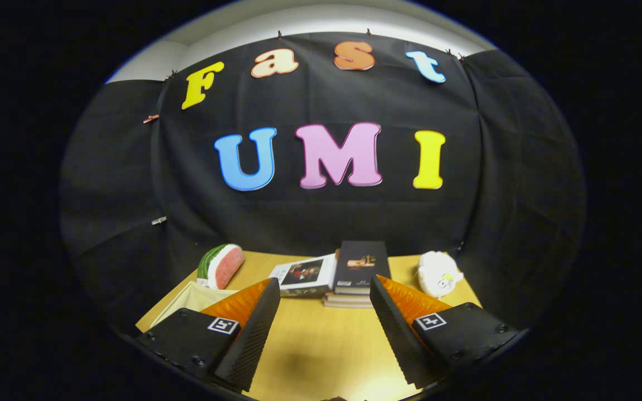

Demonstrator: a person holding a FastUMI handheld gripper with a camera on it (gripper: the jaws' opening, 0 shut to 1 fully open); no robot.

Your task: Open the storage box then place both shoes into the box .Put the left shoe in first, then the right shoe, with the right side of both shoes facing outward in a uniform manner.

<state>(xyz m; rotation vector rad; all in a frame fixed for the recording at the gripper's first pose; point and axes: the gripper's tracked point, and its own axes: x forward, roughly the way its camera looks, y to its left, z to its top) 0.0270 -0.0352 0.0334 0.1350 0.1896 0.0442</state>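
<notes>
Cream fabric lines the pale, open-topped storage box (190, 301) whose corner peeks out at about nine o'clock from the gripper (325, 294), half hidden behind the left finger. I cannot tell whether it has a lid, or whether anything lies inside. No shoes are to be seen on the stretch of wooden table (321, 345) that I can make out.

The gripper's two fingers stand wide apart with nothing between them, held above bare tabletop. Beyond them at twelve o'clock sits a stack of dark-covered books (359, 273), with a flat white-edged book bearing a picture cover (304, 277) just beside it at eleven. A foam watermelon slice, green rind and pink flesh (220, 265), stands further out at ten o'clock, near the box. A white plush toy (438, 274) rests at one o'clock.

As for risk: the box lies off to the side, largely screened by the left finger, so a swing toward it could knock the watermelon slice or catch the soft box wall and push it askew. The shoe order and facing also leave room for a mix-up.
</notes>
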